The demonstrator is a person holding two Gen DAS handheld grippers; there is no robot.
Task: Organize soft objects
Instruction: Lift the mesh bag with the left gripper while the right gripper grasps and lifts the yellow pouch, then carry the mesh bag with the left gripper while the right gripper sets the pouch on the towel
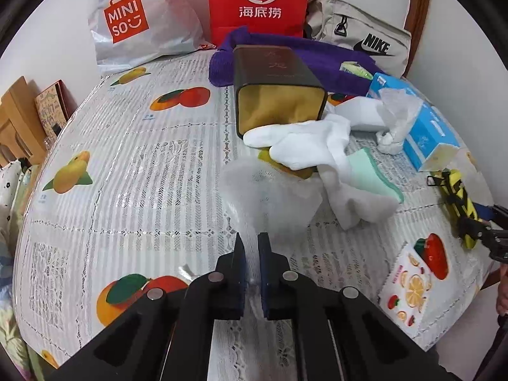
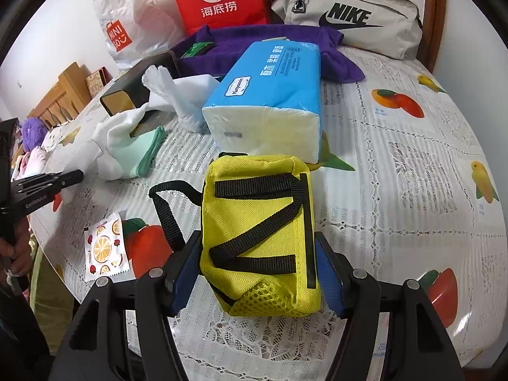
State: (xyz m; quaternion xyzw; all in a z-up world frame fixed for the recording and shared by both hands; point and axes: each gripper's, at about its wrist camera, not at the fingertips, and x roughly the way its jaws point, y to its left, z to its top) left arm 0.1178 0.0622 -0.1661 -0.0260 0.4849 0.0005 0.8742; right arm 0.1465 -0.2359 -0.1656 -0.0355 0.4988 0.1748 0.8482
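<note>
My left gripper (image 1: pixel 251 241) is shut on a clear plastic bag (image 1: pixel 270 197) and holds it just above the table. Beyond it lie white socks (image 1: pixel 304 146) and a mint cloth (image 1: pixel 371 171), beside a tipped-over dark tin (image 1: pixel 276 95). My right gripper (image 2: pixel 257 254) is shut on a yellow pouch (image 2: pixel 257 228) with black straps, its pads pressing both sides. A blue tissue pack (image 2: pixel 270 95) lies just past the pouch; it also shows in the left wrist view (image 1: pixel 419 127). A purple towel (image 1: pixel 317 60) lies at the back.
A Miniso bag (image 1: pixel 139 22), a red paper bag (image 1: pixel 257 3) and a beige Nike bag (image 2: pixel 349 12) stand along the back wall. A fruit-print wipe packet (image 2: pixel 103 247) lies near the table's front edge. The fruit-patterned tablecloth (image 1: pixel 127 174) covers the table.
</note>
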